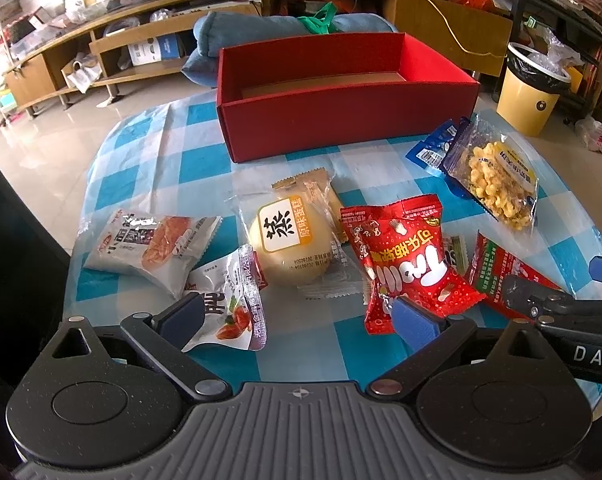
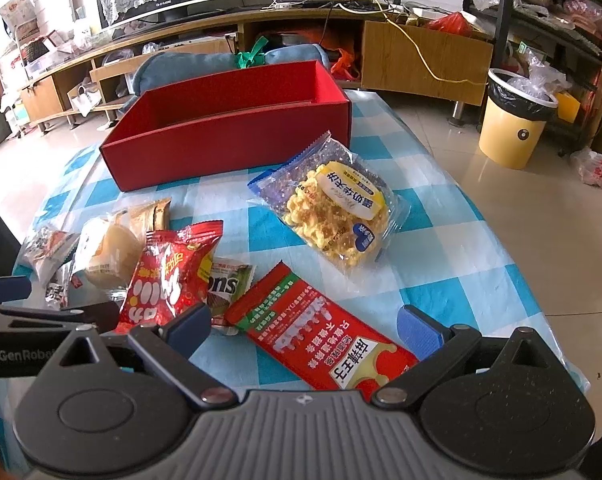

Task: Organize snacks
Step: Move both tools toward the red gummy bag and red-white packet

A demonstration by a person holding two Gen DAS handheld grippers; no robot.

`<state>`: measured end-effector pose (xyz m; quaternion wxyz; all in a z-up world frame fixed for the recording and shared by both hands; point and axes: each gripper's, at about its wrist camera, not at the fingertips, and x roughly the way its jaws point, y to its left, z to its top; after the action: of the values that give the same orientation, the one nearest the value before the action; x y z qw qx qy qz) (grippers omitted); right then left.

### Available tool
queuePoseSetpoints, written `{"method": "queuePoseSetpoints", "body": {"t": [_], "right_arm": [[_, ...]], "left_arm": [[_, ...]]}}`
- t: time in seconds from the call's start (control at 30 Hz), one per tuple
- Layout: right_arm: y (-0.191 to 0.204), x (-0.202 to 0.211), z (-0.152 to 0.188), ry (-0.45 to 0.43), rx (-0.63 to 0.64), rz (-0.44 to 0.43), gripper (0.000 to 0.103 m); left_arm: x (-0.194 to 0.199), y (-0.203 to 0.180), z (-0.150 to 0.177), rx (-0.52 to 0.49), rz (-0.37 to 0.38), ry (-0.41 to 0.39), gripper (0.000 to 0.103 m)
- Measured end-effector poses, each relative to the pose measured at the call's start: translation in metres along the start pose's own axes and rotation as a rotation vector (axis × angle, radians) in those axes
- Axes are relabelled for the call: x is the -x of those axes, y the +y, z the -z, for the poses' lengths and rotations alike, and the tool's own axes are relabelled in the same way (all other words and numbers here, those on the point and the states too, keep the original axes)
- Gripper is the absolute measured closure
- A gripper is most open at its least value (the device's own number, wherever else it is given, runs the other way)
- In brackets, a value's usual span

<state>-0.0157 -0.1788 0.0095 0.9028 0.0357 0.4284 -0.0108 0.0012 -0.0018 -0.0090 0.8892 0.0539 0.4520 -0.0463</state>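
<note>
An empty red box (image 1: 341,120) (image 2: 229,136) stands at the far side of the checked table. Several snack packs lie in front of it: a steamed cake (image 1: 285,240) (image 2: 105,256), a red candy bag (image 1: 409,268) (image 2: 169,276), a long red-green bar (image 2: 321,336) (image 1: 505,276), a clear bag of yellow puffs (image 1: 497,176) (image 2: 337,216), a bread pack (image 1: 153,248) and a white-silver pouch (image 1: 229,304). My left gripper (image 1: 301,316) is open, low over the table between the pouch and the candy bag. My right gripper (image 2: 305,328) is open, straddling the long bar.
A blue cushion (image 1: 229,36) lies behind the box. A yellow bin (image 2: 517,120) stands on the floor to the right. A small blue packet (image 1: 433,144) lies beside the puffs. A low wooden TV stand (image 2: 421,52) runs along the back.
</note>
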Motion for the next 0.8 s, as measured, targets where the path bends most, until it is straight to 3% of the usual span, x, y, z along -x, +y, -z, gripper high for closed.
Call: {"method": "queuePoseSetpoints", "body": {"t": [0.4,0.6,0.8], "right_arm": [[-0.012,-0.006,0.001,0.074,0.061,-0.042,0.005],[-0.011,-0.019,-0.006,0.136,0.233,-0.09,0.005],[-0.006,-0.039,-0.009,0.194,0.328,-0.157,0.006]], "left_arm": [[-0.007,-0.001,0.001,0.007,0.006,0.026,0.002],[-0.011,-0.002,-0.001,0.013,0.014,0.038,0.002],[-0.019,-0.005,-0.004,0.018,0.026,0.063,0.002]]}}
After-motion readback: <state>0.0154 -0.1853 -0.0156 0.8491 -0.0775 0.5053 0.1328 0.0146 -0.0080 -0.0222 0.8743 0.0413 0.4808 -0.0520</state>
